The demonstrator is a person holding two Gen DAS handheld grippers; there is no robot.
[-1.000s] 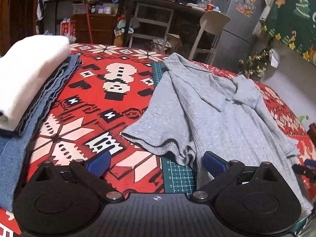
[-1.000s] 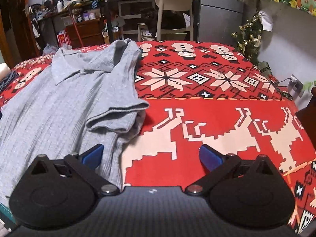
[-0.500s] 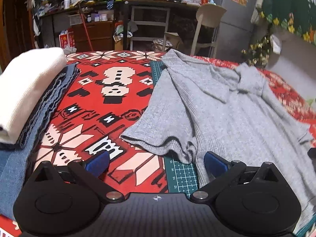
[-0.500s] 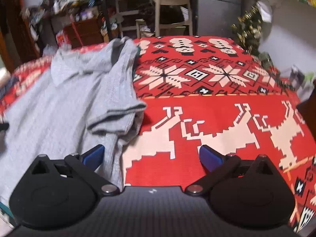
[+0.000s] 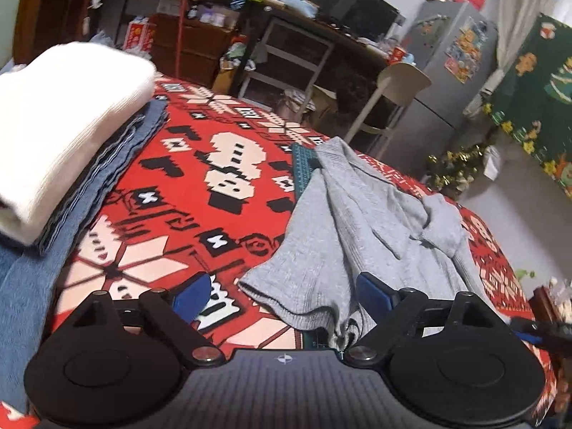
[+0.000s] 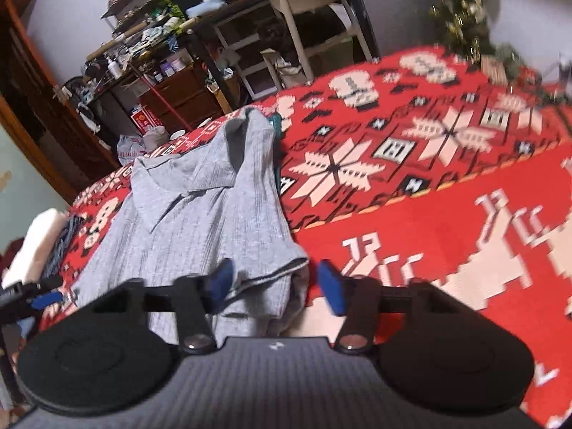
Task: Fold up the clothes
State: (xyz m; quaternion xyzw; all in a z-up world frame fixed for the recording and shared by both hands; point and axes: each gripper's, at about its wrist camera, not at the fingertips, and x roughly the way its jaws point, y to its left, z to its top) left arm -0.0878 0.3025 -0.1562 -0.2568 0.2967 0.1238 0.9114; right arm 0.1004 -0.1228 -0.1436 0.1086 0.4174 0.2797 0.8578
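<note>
A: Start at the bottom of the left wrist view. What do you see?

B: The left gripper (image 5: 282, 295), its jaws closing but wide apart. The near sleeve of the grey polo shirt (image 5: 357, 228) lies between the blue pads (image 5: 371, 291), and neither pad presses on it. A strip of green cutting mat (image 5: 314, 339) shows just under the sleeve hem.

A: And the right one?

B: The right gripper (image 6: 277, 280) sits low in its own view, jaws closing too and narrower. The shirt's other sleeve (image 6: 264, 268) bunches between the pads. The left pad looks to be against the fabric, the right pad stands clear, so nothing is clamped, though blur makes that hard to call.

A: Where does the shirt lie overall?

B: Spread across the red patterned cloth (image 5: 214, 178), collar toward the far edge. In the left view it fills the centre right; in the right view it runs from lower centre to upper left (image 6: 200, 207).

A: Anything beside it?

B: At the left edge of the left view, a folded white garment (image 5: 60, 121) rests on folded blue denim (image 5: 28, 279), well apart from the shirt.

A: Farther back?

B: A cream chair (image 5: 400, 82) at a cluttered desk (image 5: 304, 10), a grey fridge (image 5: 447, 71) in the upper right, and a small tinsel tree (image 5: 454, 168) below it.
</note>
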